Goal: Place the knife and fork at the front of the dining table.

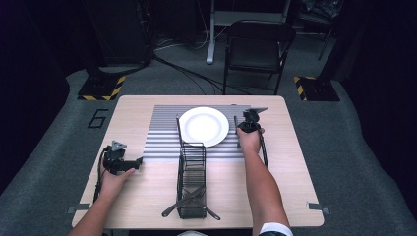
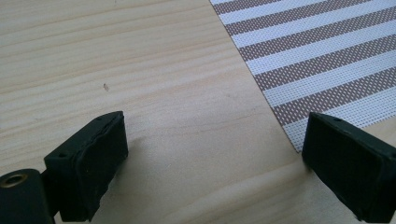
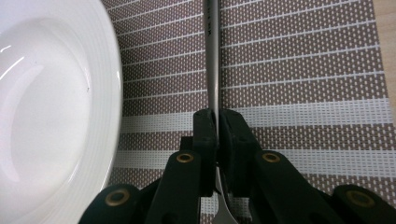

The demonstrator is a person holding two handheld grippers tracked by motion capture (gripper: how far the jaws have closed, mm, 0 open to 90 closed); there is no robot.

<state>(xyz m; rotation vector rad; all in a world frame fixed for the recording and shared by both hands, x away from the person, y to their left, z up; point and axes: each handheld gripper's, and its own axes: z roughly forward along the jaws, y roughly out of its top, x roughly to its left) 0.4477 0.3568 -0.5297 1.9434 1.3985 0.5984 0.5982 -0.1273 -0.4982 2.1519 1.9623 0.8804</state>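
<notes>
The right tool [image 3: 217, 135] has its two black jaws pressed together on the slim metal handle of a utensil [image 3: 213, 70] — which kind cannot be told — and the handle runs straight ahead over the striped woven placemat [image 3: 303, 70], just beside the ribbed rim of a glossy white plate [image 3: 56, 116]. In the high view the plate [image 1: 203, 126] sits mid-mat, with the right tool [image 1: 250, 120] at its right edge. A black wire caddy [image 1: 192, 179] stands on the pale wood-grain worktop [image 1: 147, 189] nearer the person, dark utensils crossed at its near end. The left tool [image 2: 215, 158] rests low over bare wood beside the mat's corner — jaws spread wide, holding nothing.
</notes>
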